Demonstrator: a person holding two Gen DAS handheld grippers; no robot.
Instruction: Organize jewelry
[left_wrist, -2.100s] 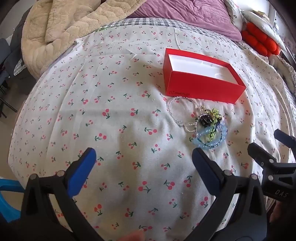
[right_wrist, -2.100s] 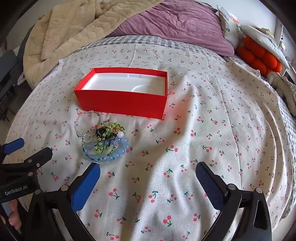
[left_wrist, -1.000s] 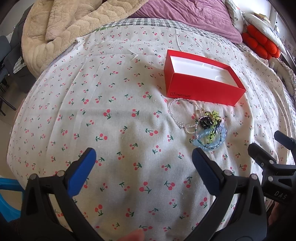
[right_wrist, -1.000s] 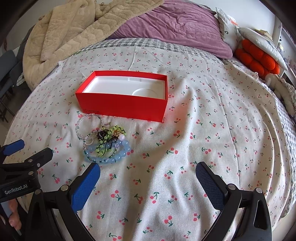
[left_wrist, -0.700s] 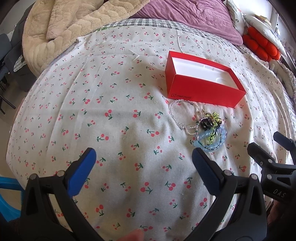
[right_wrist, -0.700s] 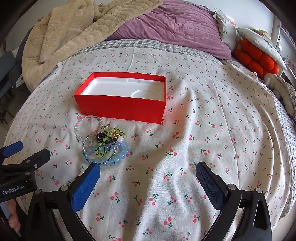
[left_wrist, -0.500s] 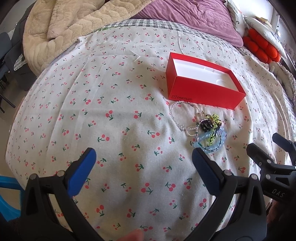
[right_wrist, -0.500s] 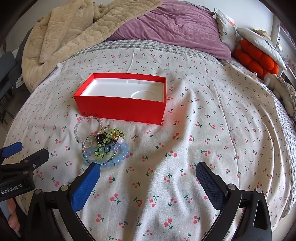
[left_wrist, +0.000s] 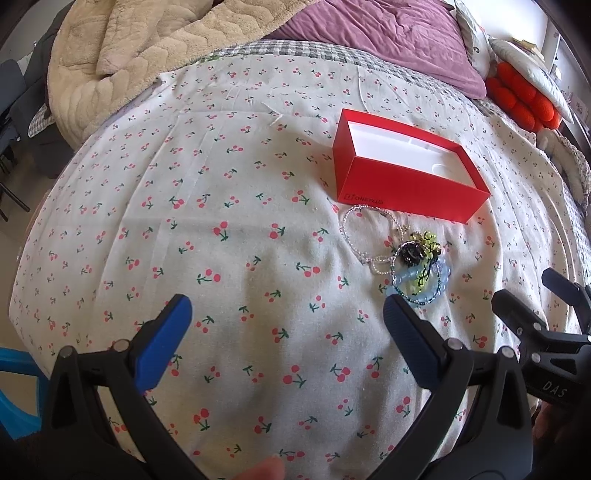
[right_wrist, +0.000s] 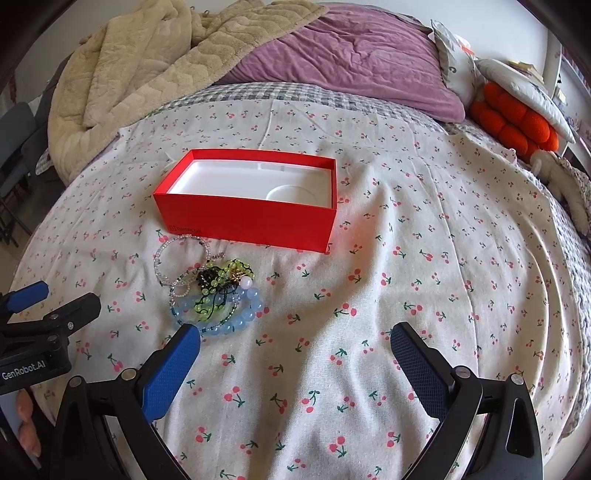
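Observation:
An open red box (left_wrist: 402, 184) with a white inside stands on the cherry-print bedspread; it also shows in the right wrist view (right_wrist: 251, 218). A heap of bracelets (left_wrist: 413, 266) lies just in front of it: clear beads, light blue beads, green and black beads. The same heap (right_wrist: 210, 291) shows in the right wrist view. My left gripper (left_wrist: 284, 325) is open and empty, to the left of the heap. My right gripper (right_wrist: 295, 343) is open and empty, its left fingertip next to the blue bracelet.
A beige blanket (right_wrist: 140, 70) and a purple duvet (right_wrist: 351, 59) lie at the back of the bed. Orange and white cushions (right_wrist: 517, 118) sit at the back right. The bed edge drops off at the left (left_wrist: 22, 229).
Both grippers have drawn slightly back and up from the bed; the box and bracelets sit a little farther off. Nothing was picked up.

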